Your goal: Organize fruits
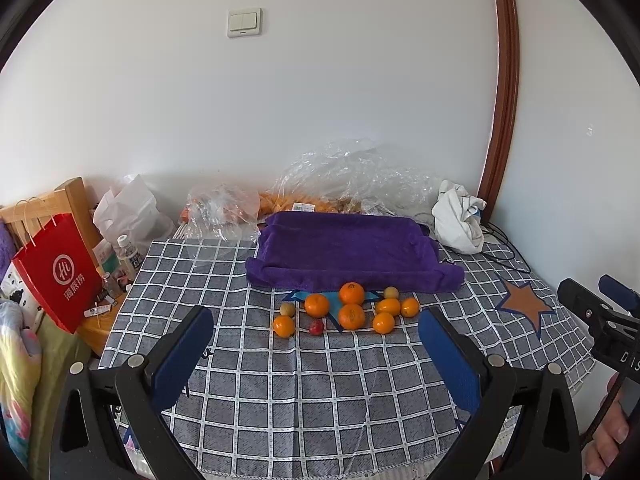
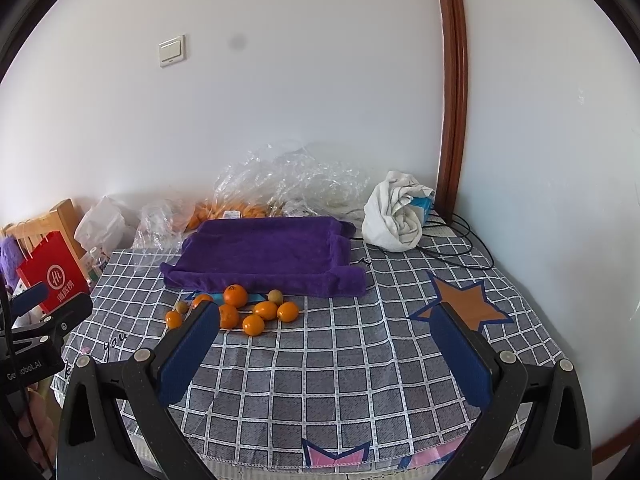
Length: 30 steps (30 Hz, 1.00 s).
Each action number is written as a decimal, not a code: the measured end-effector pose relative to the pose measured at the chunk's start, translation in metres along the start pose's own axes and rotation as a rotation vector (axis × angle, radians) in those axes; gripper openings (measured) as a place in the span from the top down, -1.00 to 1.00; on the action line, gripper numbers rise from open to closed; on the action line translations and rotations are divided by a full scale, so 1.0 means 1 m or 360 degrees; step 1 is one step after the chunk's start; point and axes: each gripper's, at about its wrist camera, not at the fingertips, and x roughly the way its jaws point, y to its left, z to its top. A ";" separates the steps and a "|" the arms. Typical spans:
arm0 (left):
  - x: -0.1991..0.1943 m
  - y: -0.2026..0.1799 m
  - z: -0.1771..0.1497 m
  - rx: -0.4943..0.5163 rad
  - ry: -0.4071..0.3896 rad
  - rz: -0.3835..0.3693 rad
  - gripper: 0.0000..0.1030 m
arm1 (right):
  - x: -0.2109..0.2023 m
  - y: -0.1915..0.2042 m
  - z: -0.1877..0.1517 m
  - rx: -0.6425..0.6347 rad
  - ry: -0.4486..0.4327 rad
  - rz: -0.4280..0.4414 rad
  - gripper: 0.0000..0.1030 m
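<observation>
A: Left gripper and right gripper hover spread apart, empty, above the checked tablecloth.

B: Nothing's sorted. The mandarins cluster before the purple towel-lined tray; reach forward, pinch gently.

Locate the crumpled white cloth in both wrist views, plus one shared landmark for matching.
Left wrist: crumpled white cloth sits right of centre, at the table's far right corner beside the brown door frame.
Right wrist: crumpled white cloth sits just right of centre, same corner.
Shared landmark: purple towel, immediately left of the cloth in both views.
</observation>
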 end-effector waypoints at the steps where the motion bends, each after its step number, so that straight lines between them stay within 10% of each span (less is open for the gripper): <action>1: 0.000 0.001 0.000 -0.0006 0.0004 -0.0003 -1.00 | 0.000 0.000 0.000 -0.0002 0.0002 -0.0002 -1.00; 30: 0.006 0.004 -0.004 -0.0028 0.0012 -0.0009 -1.00 | -0.001 0.005 -0.002 -0.0034 -0.0021 -0.0019 -1.00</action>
